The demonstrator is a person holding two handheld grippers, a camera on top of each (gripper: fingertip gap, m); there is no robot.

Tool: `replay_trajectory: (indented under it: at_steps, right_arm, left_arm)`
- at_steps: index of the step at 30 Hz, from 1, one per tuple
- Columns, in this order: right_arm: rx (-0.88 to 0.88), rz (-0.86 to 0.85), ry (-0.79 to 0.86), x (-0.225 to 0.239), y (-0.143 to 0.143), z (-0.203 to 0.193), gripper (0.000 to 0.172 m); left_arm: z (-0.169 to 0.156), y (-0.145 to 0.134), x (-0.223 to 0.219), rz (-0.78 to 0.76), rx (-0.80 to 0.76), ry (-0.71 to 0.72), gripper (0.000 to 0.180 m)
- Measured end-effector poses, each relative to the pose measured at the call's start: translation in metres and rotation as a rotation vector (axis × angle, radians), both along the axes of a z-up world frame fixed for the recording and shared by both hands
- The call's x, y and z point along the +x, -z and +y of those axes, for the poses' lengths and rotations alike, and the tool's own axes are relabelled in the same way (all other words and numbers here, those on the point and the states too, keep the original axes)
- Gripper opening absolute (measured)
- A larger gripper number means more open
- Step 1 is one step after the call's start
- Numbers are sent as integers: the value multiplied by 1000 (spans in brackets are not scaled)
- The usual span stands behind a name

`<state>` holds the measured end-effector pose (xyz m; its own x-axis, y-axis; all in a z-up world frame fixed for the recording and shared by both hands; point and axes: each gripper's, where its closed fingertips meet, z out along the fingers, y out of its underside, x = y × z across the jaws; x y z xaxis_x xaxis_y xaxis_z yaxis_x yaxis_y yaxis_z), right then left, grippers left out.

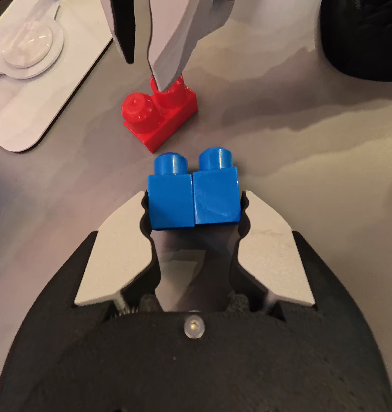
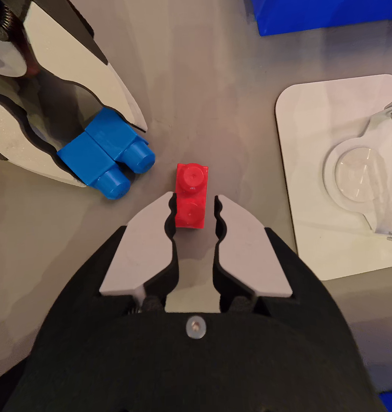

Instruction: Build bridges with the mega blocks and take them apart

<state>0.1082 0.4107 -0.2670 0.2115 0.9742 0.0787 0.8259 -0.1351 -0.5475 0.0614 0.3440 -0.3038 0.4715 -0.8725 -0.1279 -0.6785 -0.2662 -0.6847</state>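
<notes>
My left gripper [image 1: 194, 196] is shut on two blue single-stud blocks [image 1: 194, 198] held side by side, with a pad against each outer face and the studs pointing away from me. The right wrist view shows the pair [image 2: 101, 145] in that gripper, low over the grey table [image 2: 201, 89]. A red two-stud block [image 2: 191, 200] stands on the table, studs up. My right gripper [image 2: 194, 197] is open around its near end. Its left pad is against the block and a gap shows at the right pad. The left wrist view shows the red block [image 1: 161, 120] under those fingertips.
A white plate with a clear domed fitting [image 2: 337, 178] lies right of the red block; it also shows in the left wrist view [image 1: 23, 66]. A blue bin [image 2: 324, 15] stands at the far right. A black object [image 1: 364, 38] stands at the upper right of the left wrist view. Some 9 cm of space lies between my two pairs of fingers.
</notes>
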Motion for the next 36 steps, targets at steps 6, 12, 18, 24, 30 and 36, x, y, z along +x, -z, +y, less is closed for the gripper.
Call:
replay_trajectory:
  at_steps: [6, 12, 18, 24, 30, 36]
  right_arm:
    - [-18, -113, 20, 1, 28, -1, 41]
    - [-56, -117, 39, -4, 40, -2, 34]
    - [-337, 354, 96, -27, -12, -14, 34]
    - [-756, 850, 123, -25, -68, -26, 34]
    - [-916, 1017, 72, -34, -87, -42, 34]
    - [-959, 1082, 29, -36, -98, -48, 34]
  left_arm:
    - [4, -7, -4, -12, 55, -25, 76]
    - [9, -19, -9, 7, 143, -44, 76]
    - [19, -51, -16, 14, 295, -74, 76]
    - [23, -90, -15, 12, 441, -88, 76]
    - [22, -107, -6, 50, 522, -67, 76]
    - [22, -122, -4, 83, 594, -67, 76]
